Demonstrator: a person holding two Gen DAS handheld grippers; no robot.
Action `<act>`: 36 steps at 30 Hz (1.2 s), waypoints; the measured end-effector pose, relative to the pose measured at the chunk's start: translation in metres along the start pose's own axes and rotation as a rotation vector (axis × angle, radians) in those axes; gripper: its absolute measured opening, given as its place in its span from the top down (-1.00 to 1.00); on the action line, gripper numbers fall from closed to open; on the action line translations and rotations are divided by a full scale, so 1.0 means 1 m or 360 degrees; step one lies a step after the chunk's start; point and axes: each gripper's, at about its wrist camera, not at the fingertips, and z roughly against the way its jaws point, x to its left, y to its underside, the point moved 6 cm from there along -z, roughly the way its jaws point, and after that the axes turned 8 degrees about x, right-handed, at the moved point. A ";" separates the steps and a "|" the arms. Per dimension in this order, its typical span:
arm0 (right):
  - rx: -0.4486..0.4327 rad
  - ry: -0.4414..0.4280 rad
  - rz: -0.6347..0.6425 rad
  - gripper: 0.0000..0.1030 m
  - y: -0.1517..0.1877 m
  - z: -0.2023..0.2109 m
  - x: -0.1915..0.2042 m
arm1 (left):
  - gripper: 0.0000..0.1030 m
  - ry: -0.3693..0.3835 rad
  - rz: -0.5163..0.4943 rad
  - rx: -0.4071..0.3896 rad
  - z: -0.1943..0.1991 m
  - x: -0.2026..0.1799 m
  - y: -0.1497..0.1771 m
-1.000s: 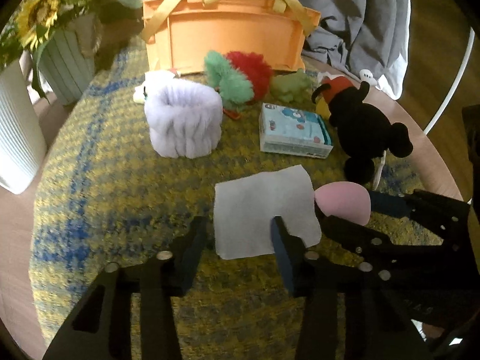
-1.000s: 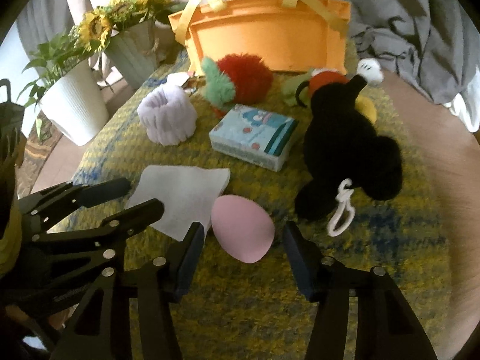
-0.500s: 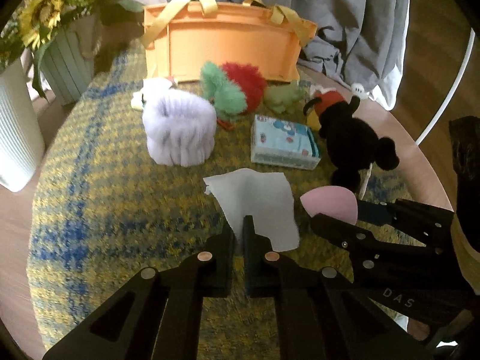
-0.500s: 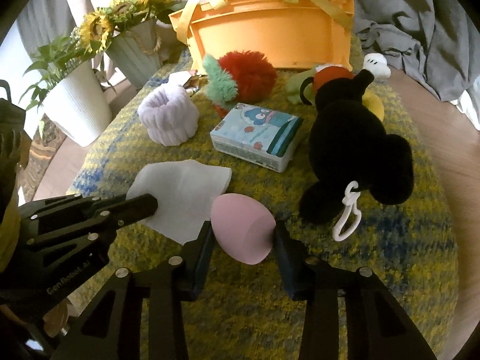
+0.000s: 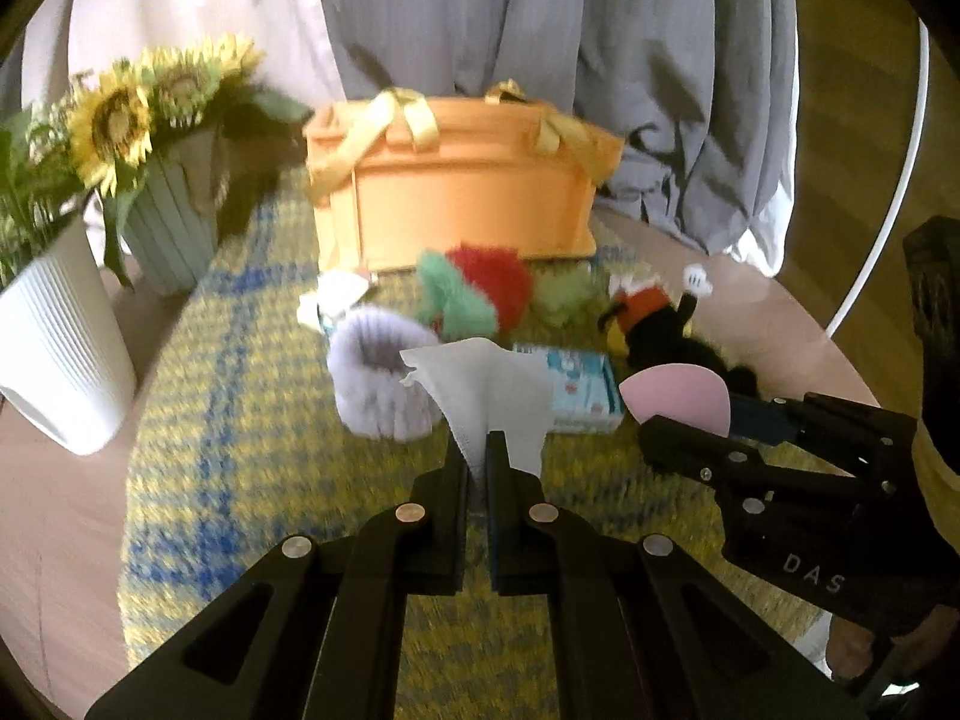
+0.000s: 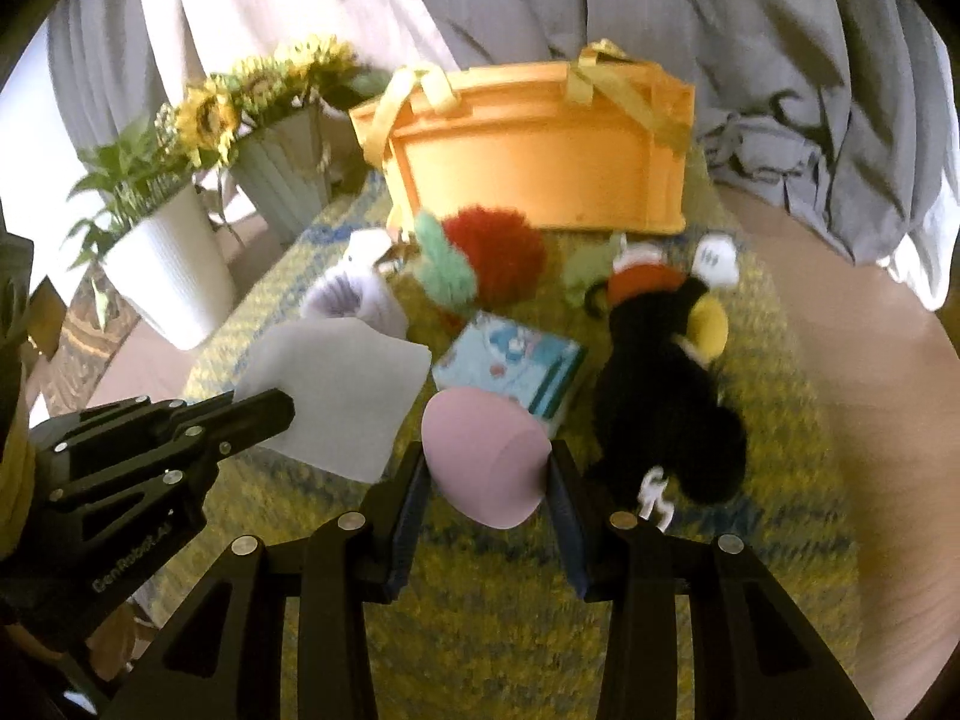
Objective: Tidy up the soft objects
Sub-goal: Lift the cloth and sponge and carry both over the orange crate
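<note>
Left wrist view: the left gripper (image 5: 478,450) has its jaws pinched tight on the near corner of a white cloth (image 5: 480,390), which hangs free of the table.
Right wrist view: the right gripper (image 6: 489,480) clamps a pink egg-shaped sponge (image 6: 483,456) between its pads, also clear of the mat.
Done so far: judging by how things lie, only these two soft items are picked up; neither has reached the orange basket (image 6: 540,156) at the far side, and what is inside it cannot be seen.
Left to do: carry both to the basket; then the lavender wrist band (image 5: 384,384), red-and-green pompom (image 6: 480,264), small green plush (image 5: 561,294), black mouse plush (image 6: 660,396) and tissue pack (image 6: 516,366), all on the yellow-blue checked mat (image 5: 210,420).
In the way: these items lie between the grippers and the basket, and its yellow handles (image 5: 414,120) droop over the rim.
Around: sunflowers in a ribbed pot (image 5: 168,228) and a white ribbed pot (image 5: 54,348) far left; grey fabric (image 5: 600,60) behind.
</note>
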 end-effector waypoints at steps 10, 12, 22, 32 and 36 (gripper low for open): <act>-0.0219 0.0014 0.0037 0.23 -0.044 0.030 0.003 | 0.87 -0.0017 -0.0006 -0.0234 0.029 0.001 -0.045; -0.0256 0.0017 0.0039 0.23 -0.054 0.034 0.003 | 0.87 -0.0021 -0.0009 -0.0287 0.034 0.002 -0.057; -0.0470 0.0028 0.0055 0.23 -0.104 0.053 -0.002 | 0.87 -0.0051 -0.0006 -0.0486 0.046 0.007 -0.106; -0.0600 0.0027 0.0077 0.23 -0.145 0.059 -0.006 | 0.87 -0.0092 -0.0017 -0.0616 0.045 0.016 -0.145; -0.0626 0.0024 0.0086 0.23 -0.164 0.057 -0.010 | 0.87 -0.0101 -0.0022 -0.0638 0.041 0.019 -0.160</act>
